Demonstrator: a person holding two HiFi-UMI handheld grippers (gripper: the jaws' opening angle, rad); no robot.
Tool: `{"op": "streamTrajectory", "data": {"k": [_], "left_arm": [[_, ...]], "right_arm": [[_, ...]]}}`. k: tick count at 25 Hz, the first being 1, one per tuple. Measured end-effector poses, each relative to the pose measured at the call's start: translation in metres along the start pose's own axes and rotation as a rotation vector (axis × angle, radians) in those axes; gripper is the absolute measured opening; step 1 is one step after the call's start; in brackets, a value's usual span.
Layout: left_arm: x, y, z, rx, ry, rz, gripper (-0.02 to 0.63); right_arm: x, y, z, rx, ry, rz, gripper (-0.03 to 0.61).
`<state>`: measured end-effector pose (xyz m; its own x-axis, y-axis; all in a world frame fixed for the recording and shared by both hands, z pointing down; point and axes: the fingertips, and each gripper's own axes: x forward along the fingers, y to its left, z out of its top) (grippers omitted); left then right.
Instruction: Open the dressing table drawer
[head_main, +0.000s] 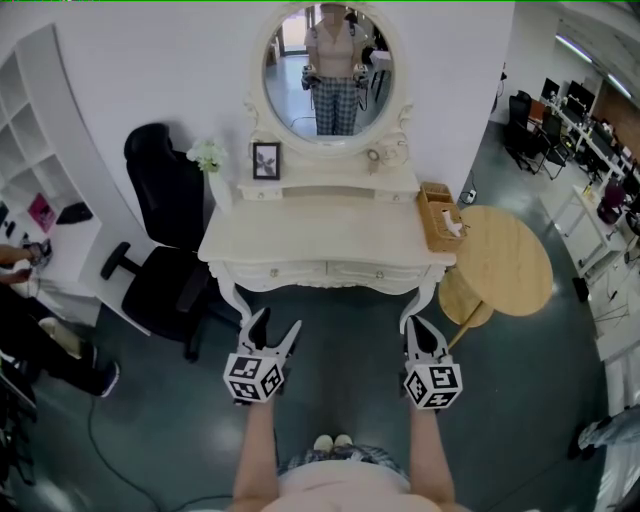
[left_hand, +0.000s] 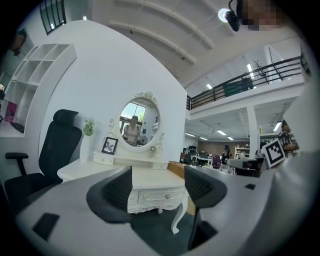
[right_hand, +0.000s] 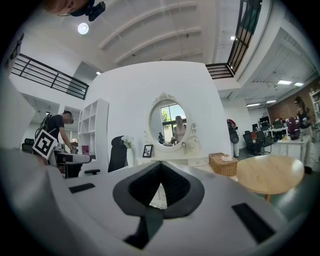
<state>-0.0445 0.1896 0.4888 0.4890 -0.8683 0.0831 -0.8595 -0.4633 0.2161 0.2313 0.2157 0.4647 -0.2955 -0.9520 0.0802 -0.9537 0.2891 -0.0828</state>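
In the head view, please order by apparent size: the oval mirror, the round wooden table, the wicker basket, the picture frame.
1. Oval mirror and round wooden table: about alike, so unranked.
2. Wicker basket.
3. Picture frame.

Left gripper (head_main: 277, 323) holds jaws apart, right gripper (head_main: 421, 328) jaws together.

The cream-white carved dressing table (head_main: 330, 245) stood on the dark grey-green floor (head_main: 340, 370). A black swivel office chair (head_main: 165, 250) was on that floor at the table's 9 o'clock, and a round pale wooden side table (head_main: 510, 265) at its 3 o'clock. On the tabletop, a small black-framed picture (head_main: 266, 160) stood at 11 o'clock, white flowers in a white vase (head_main: 208, 156) at 10 o'clock, and a rectangular woven wicker basket (head_main: 436, 218) at the 3 o'clock edge.
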Motion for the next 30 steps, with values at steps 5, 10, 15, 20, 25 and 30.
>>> {"op": "streamTrajectory", "data": {"k": [5, 10, 15, 20, 25, 30], "left_arm": [[0.01, 0.013, 0.002, 0.014, -0.011, -0.013, 0.319], [0.019, 0.024, 0.0, 0.027, -0.008, -0.016, 0.321], [0.036, 0.038, 0.001, 0.031, -0.003, -0.018, 0.321], [0.066, 0.059, 0.002, 0.021, -0.003, -0.008, 0.321], [0.117, 0.086, 0.009, 0.017, -0.017, -0.004, 0.321], [0.192, 0.132, 0.015, 0.015, -0.016, 0.033, 0.321]], "right_arm": [[0.016, 0.003, -0.002, 0.002, -0.011, -0.009, 0.015], [0.026, 0.004, -0.012, 0.016, -0.009, -0.019, 0.015], [0.047, -0.002, -0.016, 0.026, -0.004, -0.028, 0.015], [0.083, -0.009, -0.015, 0.022, -0.003, -0.017, 0.015], [0.137, -0.028, -0.011, 0.012, -0.007, -0.014, 0.015], [0.232, -0.055, -0.004, 0.007, -0.002, 0.01, 0.015]]}}
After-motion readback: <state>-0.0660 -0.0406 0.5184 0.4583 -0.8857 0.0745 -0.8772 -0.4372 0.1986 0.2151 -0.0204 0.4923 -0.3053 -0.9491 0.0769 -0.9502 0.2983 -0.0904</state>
